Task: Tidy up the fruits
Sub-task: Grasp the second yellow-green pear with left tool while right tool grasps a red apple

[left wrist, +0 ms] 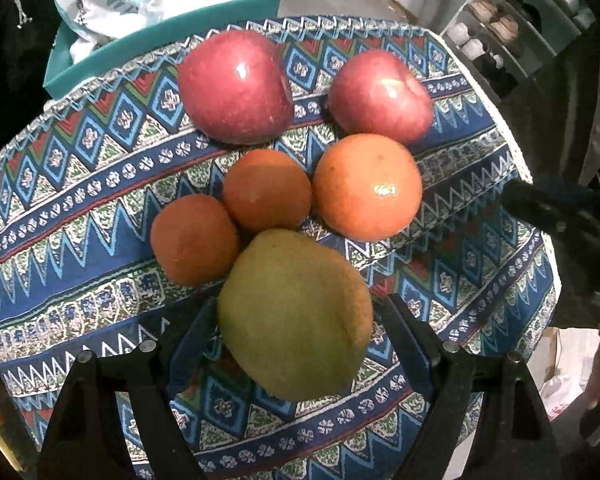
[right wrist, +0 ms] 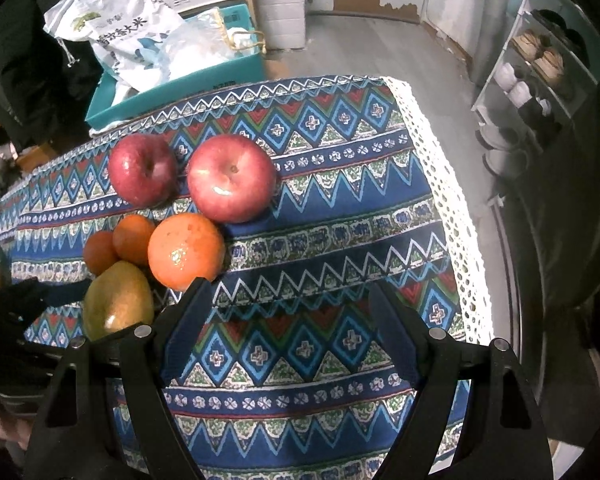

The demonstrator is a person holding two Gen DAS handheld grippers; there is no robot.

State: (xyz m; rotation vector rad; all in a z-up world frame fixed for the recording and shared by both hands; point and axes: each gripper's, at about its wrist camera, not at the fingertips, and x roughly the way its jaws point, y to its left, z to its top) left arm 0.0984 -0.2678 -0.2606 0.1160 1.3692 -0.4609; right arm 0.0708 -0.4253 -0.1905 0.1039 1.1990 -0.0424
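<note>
Green-yellow and mottled, the mango lies between the spread fingers of the left hand-held gripper; the jaws stand wide on either side of it, and whether the pads press on its skin cannot be told. Beyond it, toward the far edge of the desk, three oranges sit in a cluster: a large orange, a middle orange and a small orange, the last two touching each other and the mango. Two red apples lie further back, a left apple and a right apple, apart from each other.

From the right wrist, the whole group lies toward the left of the desk, both apples show their stem hollows, and the right hand-held gripper is wide open over bare cloth, holding nothing, its left finger near the large orange. The left wrist view shows only that gripper's dark tip at the right edge.

A patterned cloth in blue, red and green covers the desk, with a white lace border along the right edge. Behind the far edge stands a teal box holding a printed bag. A grey floor and a shoe rack are to the right.
</note>
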